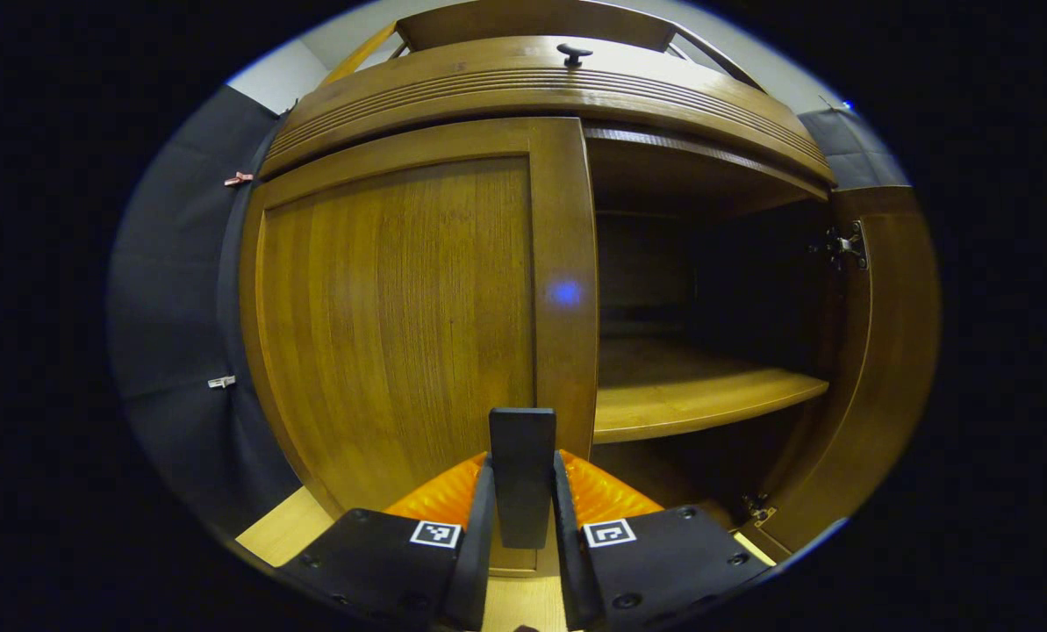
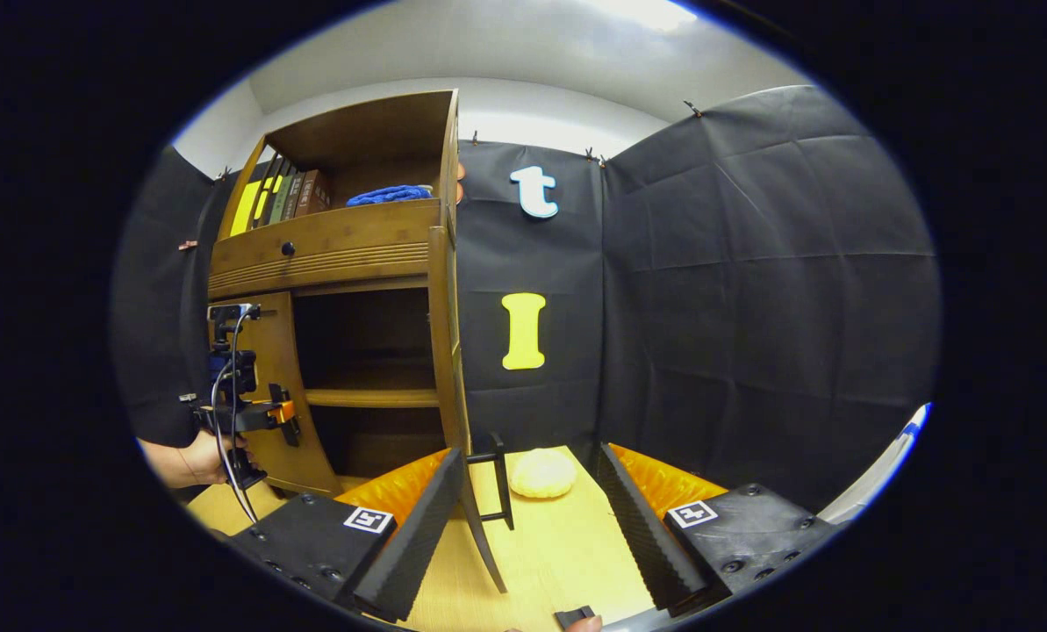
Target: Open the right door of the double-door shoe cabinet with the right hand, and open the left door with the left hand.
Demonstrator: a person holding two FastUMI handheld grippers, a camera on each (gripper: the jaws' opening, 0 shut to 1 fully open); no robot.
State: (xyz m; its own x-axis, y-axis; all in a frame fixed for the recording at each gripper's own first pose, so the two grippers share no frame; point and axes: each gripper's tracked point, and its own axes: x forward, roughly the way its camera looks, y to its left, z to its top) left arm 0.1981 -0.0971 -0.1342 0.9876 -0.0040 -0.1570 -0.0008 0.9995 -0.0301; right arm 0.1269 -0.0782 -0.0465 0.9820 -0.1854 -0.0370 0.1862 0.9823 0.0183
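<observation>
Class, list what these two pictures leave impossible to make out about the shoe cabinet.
- Left gripper view: the cabinet's back is lost in shadow.
- Left gripper view: the left gripper covers the left door's bottom edge.
- Right gripper view: the books are too small to tell apart.

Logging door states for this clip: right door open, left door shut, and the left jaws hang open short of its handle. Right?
Not quite. The left gripper is shut on the left door's handle, as the left gripper view shows. The right door is open and the left door shut, as stated.
</observation>
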